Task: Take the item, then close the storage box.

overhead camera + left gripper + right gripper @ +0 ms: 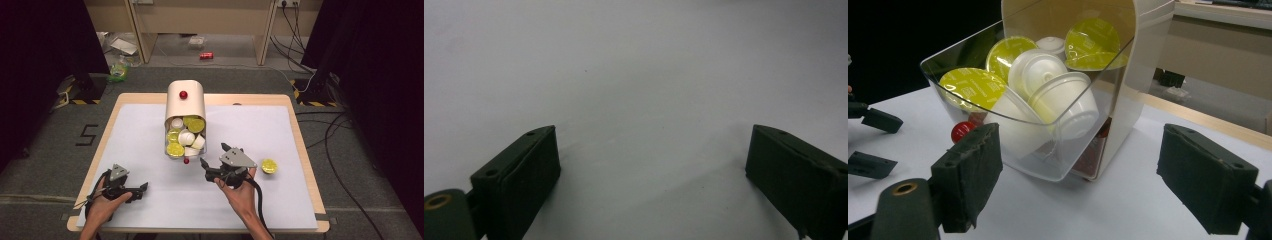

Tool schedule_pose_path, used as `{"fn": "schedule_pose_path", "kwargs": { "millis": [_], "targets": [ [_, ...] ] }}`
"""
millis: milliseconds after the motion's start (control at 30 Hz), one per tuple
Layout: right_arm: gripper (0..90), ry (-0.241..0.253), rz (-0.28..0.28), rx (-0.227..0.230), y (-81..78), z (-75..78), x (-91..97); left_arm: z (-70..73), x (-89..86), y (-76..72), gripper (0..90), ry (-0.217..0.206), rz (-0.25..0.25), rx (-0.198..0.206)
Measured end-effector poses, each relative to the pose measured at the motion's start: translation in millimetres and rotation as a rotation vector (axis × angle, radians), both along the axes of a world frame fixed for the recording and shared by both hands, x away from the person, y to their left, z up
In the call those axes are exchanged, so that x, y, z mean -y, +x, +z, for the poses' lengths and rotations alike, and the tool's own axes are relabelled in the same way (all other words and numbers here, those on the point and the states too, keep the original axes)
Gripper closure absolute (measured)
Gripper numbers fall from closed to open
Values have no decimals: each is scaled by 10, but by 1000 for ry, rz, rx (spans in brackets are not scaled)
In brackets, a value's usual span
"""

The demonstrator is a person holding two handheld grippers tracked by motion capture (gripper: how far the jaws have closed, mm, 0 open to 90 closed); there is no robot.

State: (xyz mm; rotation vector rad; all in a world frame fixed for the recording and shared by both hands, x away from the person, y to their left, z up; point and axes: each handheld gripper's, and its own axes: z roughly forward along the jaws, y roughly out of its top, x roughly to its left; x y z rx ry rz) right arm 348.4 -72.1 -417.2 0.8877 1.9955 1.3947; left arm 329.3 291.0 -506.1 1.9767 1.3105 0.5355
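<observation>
The right gripper [212,154], jaws wide and empty, faces the clear drawer [1013,145] of coffee capsules at mid-table, probably light, smooth and slippery, best pinched across its near rim, while the left gripper [142,189] rests open, near left.

Grey carpet [45,165]; wooden furniture [200,17] behind

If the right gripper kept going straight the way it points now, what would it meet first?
Most likely the clear drawer of the capsule dispenser, directly ahead between the open jaws of the right gripper. The drawer holds the capsules. Depth is hard to judge.
</observation>
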Motion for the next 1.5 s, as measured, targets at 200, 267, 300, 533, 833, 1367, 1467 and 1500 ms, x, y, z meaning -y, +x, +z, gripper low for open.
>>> {"fn": "schedule_pose_path", "kwargs": {
  "millis": [200,267,300,533,833,1367,1467,1500],
  "targets": [
    [173,-3,10,4,-10,16,-40,0,0,0,63,0,0,-1],
    [171,-6,17,10,-3,8,-56,0,0,0,63,1,0,-1],
    [170,-6,19,8,-5,0,-77,0,0,0,63,1,0,-1],
    [170,-23,23,7,24,-19,-146,0,1,0,63,0,0,0],
    [157,-50,20,1,117,-80,-231,1,-1,0,62,2,-1,-1],
    [193,-48,15,28,168,-42,-323,-1,0,0,62,-3,0,0],
    [174,-32,6,26,199,-21,-303,0,-1,0,62,0,-1,-1],
    [164,-18,4,15,217,-8,-291,0,-1,0,62,0,-1,-1]
  ]
}}
